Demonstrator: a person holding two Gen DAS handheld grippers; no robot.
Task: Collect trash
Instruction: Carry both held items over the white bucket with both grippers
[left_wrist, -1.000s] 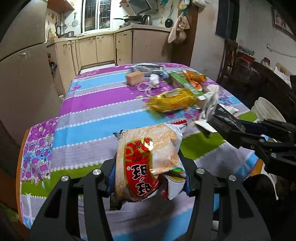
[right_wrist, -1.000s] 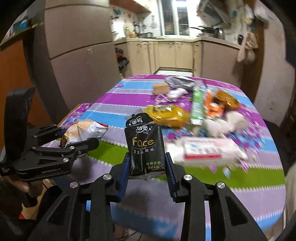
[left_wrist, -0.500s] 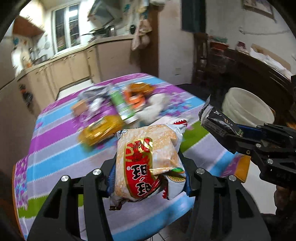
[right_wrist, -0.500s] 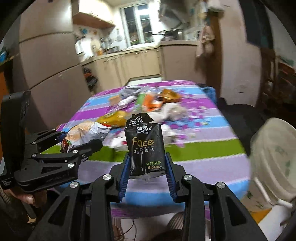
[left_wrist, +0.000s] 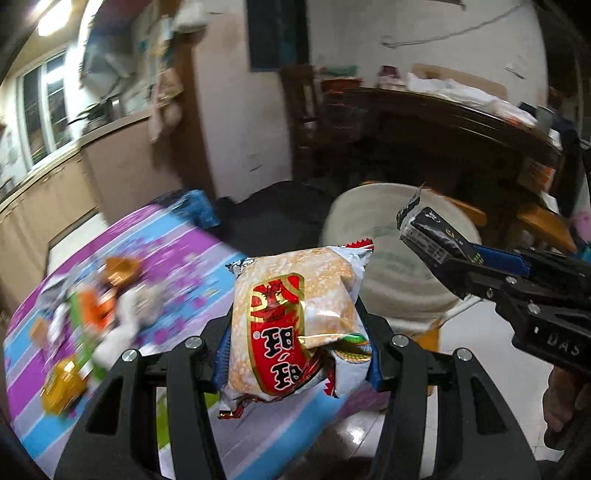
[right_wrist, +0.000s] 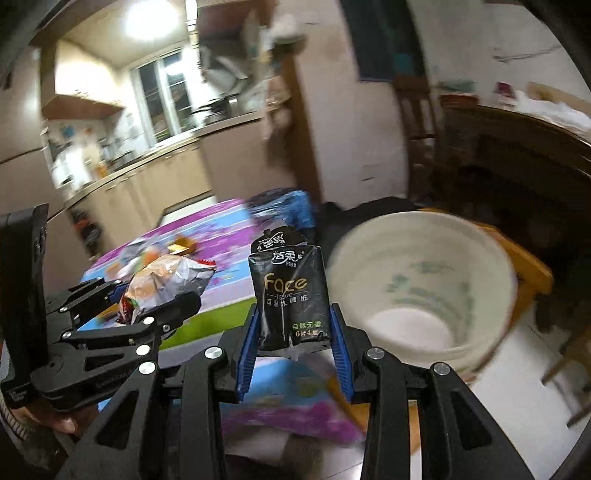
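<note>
My left gripper (left_wrist: 295, 350) is shut on a crinkled orange and red snack bag (left_wrist: 295, 317), held in the air past the table's corner. My right gripper (right_wrist: 293, 328) is shut on a black tissue packet (right_wrist: 290, 291) marked "Face". The packet also shows in the left wrist view (left_wrist: 432, 236), and the snack bag in the right wrist view (right_wrist: 166, 280). A white bucket (right_wrist: 491, 280) stands just right of the packet; in the left wrist view the bucket (left_wrist: 391, 273) lies between the two grippers.
The striped tablecloth table (left_wrist: 177, 258) at left carries several more wrappers, among them an orange one (left_wrist: 96, 306) and a yellow one (left_wrist: 62, 384). A dark wooden cabinet (left_wrist: 443, 147) stands behind the bucket. A wooden stool (right_wrist: 528, 266) sits under the bucket.
Both grippers have swung right, away from the table and toward the white bucket, still holding their items. The bucket is now much larger and closer in both views.
</note>
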